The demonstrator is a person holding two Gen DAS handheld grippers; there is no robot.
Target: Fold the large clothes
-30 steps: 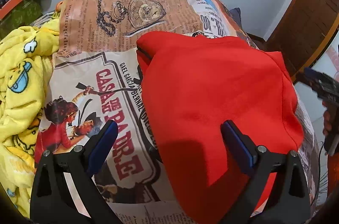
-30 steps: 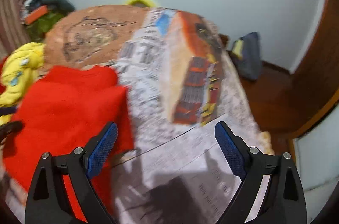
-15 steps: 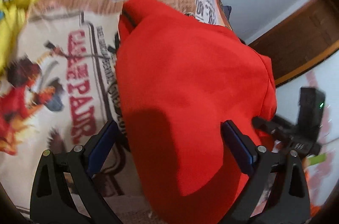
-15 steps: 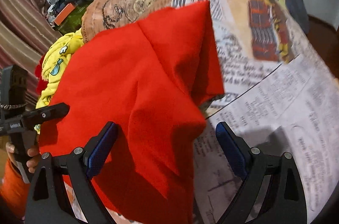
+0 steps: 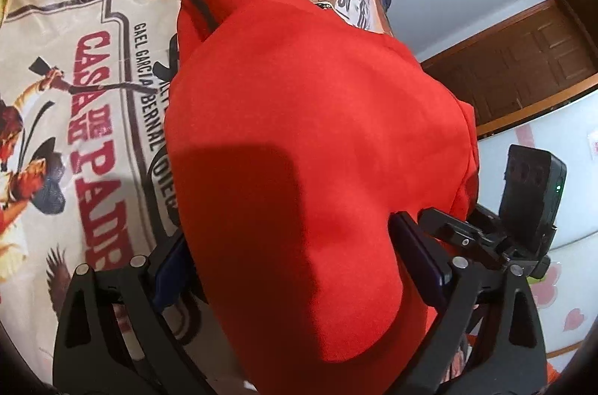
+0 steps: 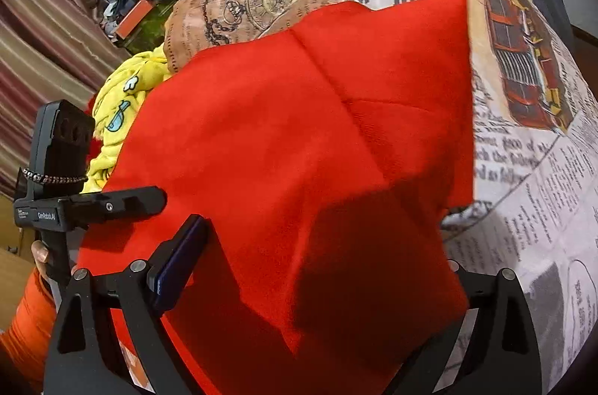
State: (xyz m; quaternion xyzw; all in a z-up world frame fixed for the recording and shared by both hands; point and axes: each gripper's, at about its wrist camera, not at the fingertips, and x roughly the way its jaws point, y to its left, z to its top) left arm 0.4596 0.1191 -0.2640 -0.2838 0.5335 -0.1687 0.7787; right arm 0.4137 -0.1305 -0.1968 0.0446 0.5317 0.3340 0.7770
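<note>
Both tools, left tool (image 5: 295, 260) and right tool (image 6: 317, 268), have just been narrowing yet gape unclamped astride the red garment (image 5: 317, 133) on the bed (image 5: 93, 96), so pinch its near hem evenly before folding.

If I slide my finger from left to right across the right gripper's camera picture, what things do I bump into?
Striped curtain → left gripper → yellow cartoon blanket → red garment → newspaper-print bedspread
</note>
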